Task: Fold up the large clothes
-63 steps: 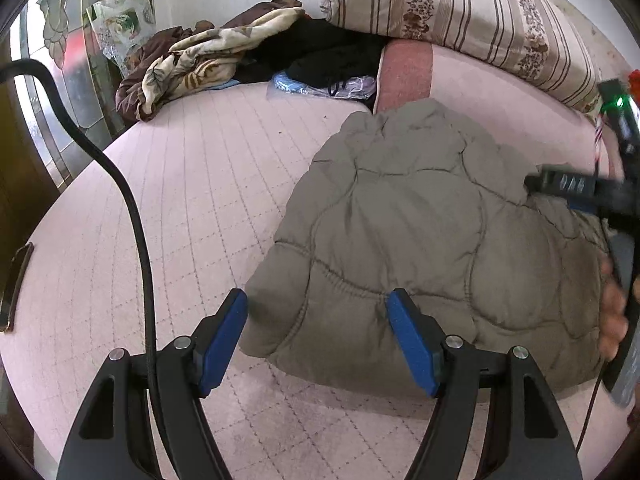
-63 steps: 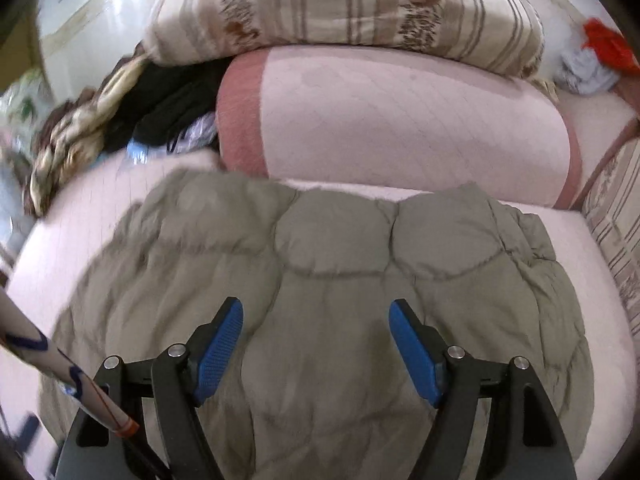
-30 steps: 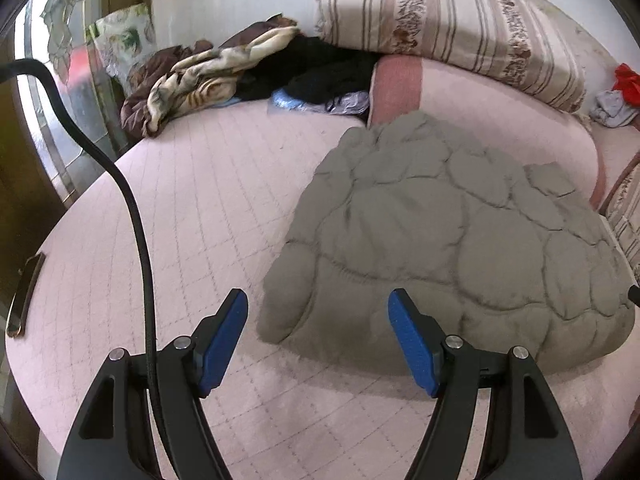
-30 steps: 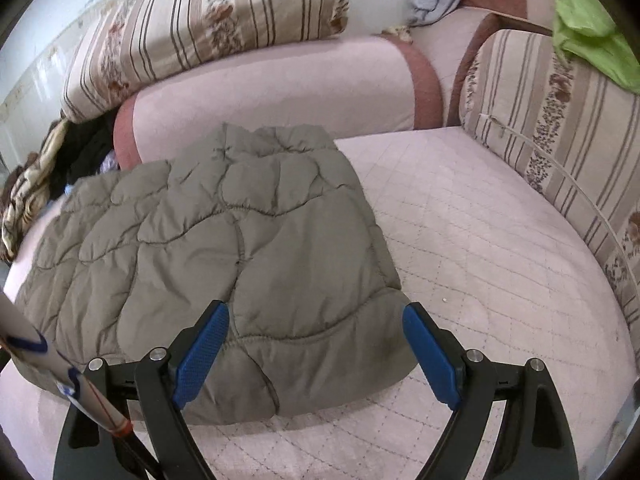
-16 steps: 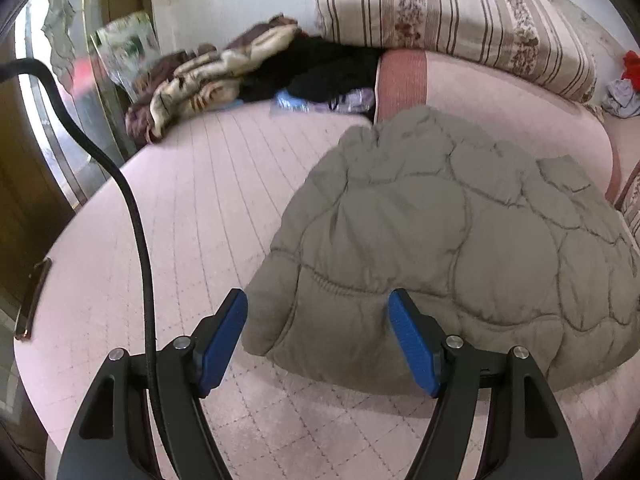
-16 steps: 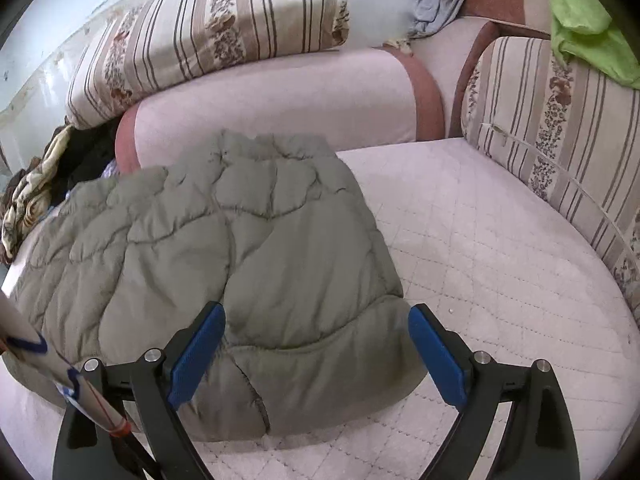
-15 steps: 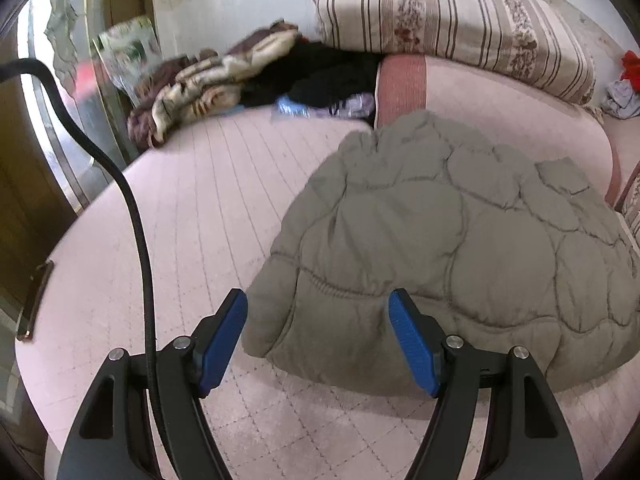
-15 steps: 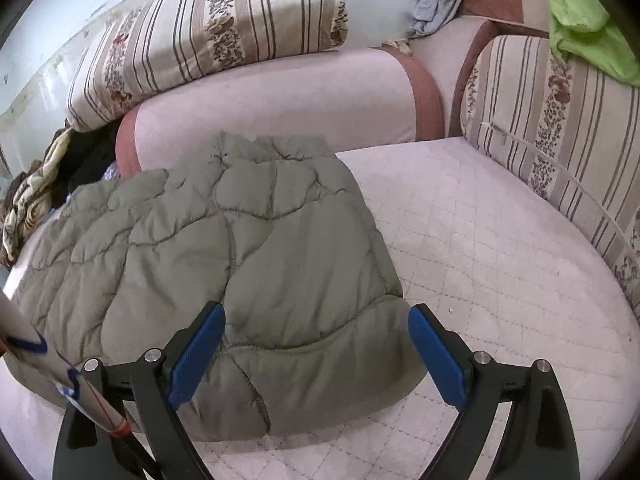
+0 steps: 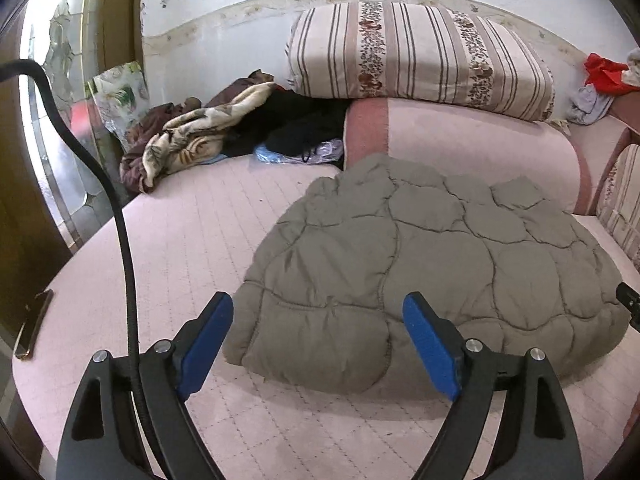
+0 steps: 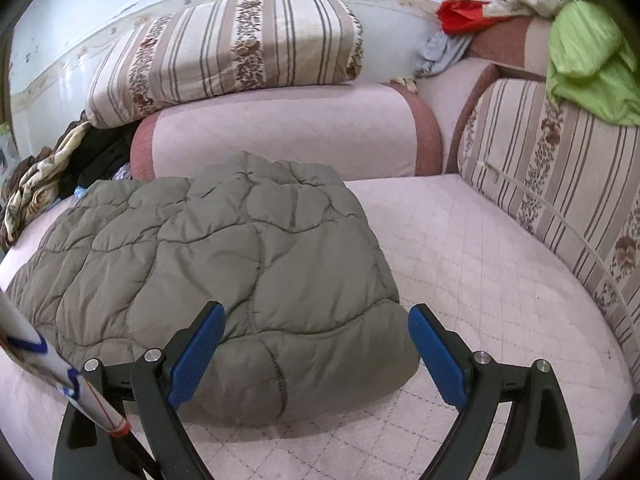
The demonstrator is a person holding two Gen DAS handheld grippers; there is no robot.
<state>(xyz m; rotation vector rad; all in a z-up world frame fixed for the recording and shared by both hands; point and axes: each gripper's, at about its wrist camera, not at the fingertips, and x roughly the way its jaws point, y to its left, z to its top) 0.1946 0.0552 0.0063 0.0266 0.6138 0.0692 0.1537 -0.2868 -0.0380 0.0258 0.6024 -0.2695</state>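
A grey-green quilted jacket (image 9: 420, 264) lay folded into a puffy, rounded bundle on the pink quilted bed (image 9: 192, 248), filling the centre and right of the left view and the centre-left of the right view. The left hand-held gripper (image 9: 318, 336) hovered near its lower edge, jaws opening and clear of the fabric. The right hand-held gripper (image 10: 316, 350) stood wide apart, gripping nothing.
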